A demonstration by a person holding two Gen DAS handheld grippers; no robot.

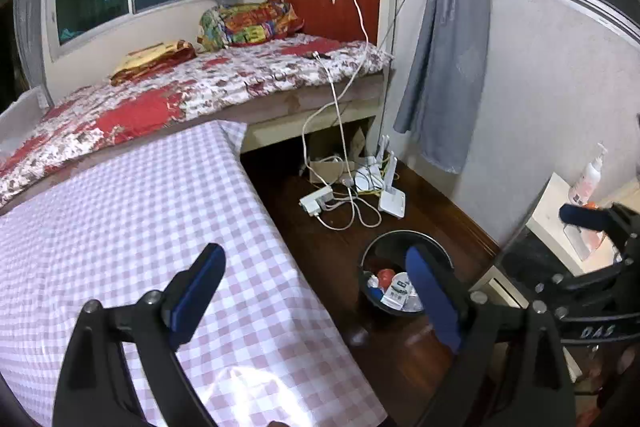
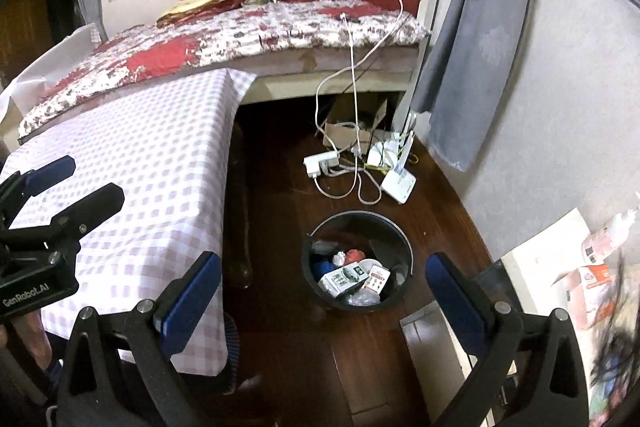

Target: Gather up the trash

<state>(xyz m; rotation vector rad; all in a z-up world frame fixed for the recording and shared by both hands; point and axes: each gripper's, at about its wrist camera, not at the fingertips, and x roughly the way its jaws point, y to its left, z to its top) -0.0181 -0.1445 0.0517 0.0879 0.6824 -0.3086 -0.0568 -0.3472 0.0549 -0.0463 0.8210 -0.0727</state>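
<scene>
Both grippers hang over the near end of the room with their jaws spread wide and nothing held between them. The left gripper (image 1: 316,291) sits above the right-hand edge of the table (image 1: 120,227), one blue pad over the pink checked cloth and the other out past the edge, over the floor (image 1: 320,247). The right gripper (image 2: 324,291) is further out over the dark wooden floor, and straight ahead between its fingers stands the black trash bin (image 2: 394,227), round, upright and open-topped. The bin already holds trash (image 2: 352,275): small cartons, crumpled white wrappers and something red. It stands in a strip of bare floor between the table's hanging cloth edge on one side and a low white cabinet (image 2: 540,267) by the wall on the other, close to neither, with free boards all around its rim. Beyond the bin, near the foot of the bed (image 2: 240,27), the floor is cluttered with a white power strip (image 2: 320,163), looping cables (image 2: 360,187) and a white router (image 2: 398,183), apart from the bin. The table's far end butts up against the side of the bed. A grey curtain (image 2: 472,47) hangs down the wall on the right.
</scene>
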